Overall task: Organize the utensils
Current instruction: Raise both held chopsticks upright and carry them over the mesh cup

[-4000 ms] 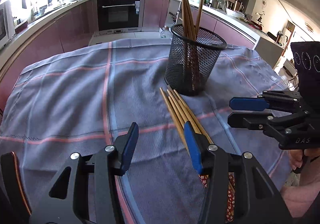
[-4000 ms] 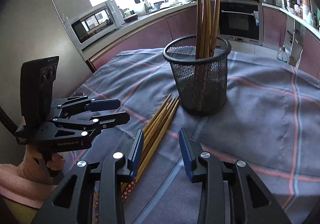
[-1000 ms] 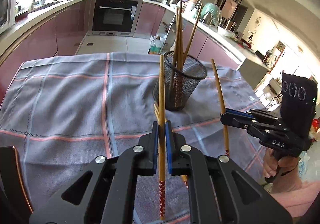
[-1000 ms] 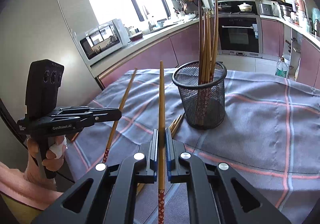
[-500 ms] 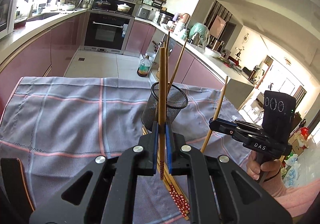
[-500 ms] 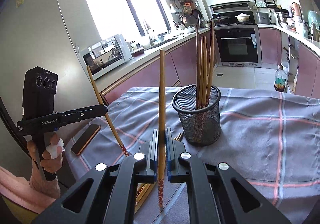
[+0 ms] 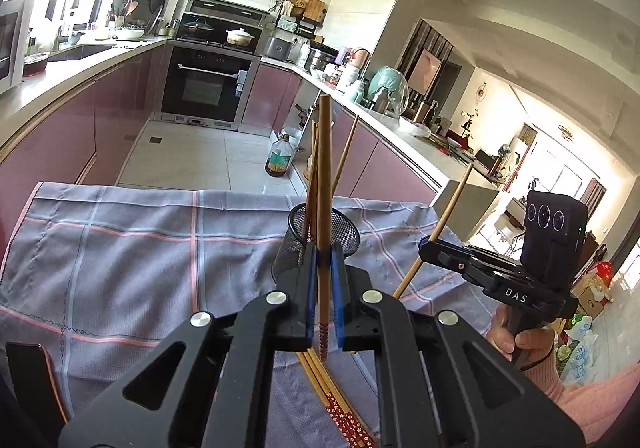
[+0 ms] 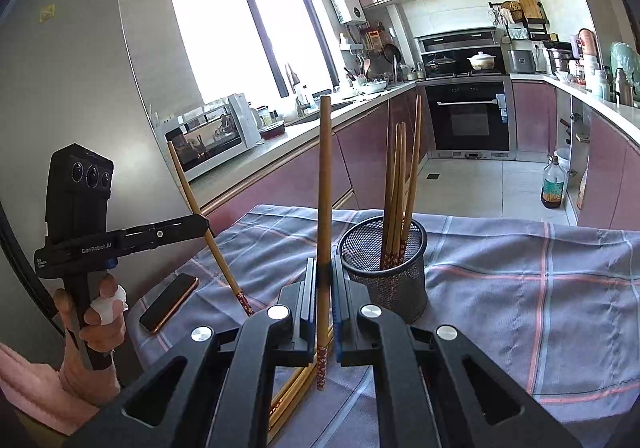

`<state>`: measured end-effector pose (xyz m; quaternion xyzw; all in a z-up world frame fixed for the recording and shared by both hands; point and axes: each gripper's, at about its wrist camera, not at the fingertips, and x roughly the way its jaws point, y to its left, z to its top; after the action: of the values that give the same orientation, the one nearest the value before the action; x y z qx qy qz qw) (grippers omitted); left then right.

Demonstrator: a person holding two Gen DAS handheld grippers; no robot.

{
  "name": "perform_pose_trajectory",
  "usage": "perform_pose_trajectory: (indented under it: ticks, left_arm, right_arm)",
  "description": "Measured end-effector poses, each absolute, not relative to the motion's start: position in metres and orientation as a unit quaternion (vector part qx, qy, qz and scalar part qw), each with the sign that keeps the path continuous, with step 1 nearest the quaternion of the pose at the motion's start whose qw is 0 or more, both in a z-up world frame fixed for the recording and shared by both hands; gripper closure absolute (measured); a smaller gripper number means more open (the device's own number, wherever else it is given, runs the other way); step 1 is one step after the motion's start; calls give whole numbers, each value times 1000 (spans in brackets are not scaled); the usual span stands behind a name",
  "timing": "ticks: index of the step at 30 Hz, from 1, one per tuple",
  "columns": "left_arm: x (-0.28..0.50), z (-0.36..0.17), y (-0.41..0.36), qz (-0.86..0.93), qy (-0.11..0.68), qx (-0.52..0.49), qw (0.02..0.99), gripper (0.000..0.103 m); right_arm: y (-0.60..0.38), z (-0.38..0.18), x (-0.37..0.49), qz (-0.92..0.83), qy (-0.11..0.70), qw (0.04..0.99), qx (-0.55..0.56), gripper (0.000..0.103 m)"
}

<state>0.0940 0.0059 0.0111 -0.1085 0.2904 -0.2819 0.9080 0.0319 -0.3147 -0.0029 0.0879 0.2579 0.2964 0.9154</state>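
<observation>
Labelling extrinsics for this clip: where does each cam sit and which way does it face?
Left wrist: on the left gripper, facing along its fingers over the grey plaid tablecloth toward the oven; its clamped wooden chopstick, right gripper and a hand show.
Right wrist: on the right gripper, facing the window; its own wooden chopstick, left gripper and a hand show.
Shared: black mesh cup, loose chopsticks on the cloth.

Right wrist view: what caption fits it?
Both grippers each hold one chopstick upright beside a mesh holder.
</observation>
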Motion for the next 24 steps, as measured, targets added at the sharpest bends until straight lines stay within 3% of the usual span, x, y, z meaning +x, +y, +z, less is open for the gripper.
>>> perform_pose_trajectory:
  ticks: [24]
  left_arm:
    - [117,47,-17,-289,257,-88,918,95]
  right_arm:
    - [-322,36,45,279,209,934,73,97]
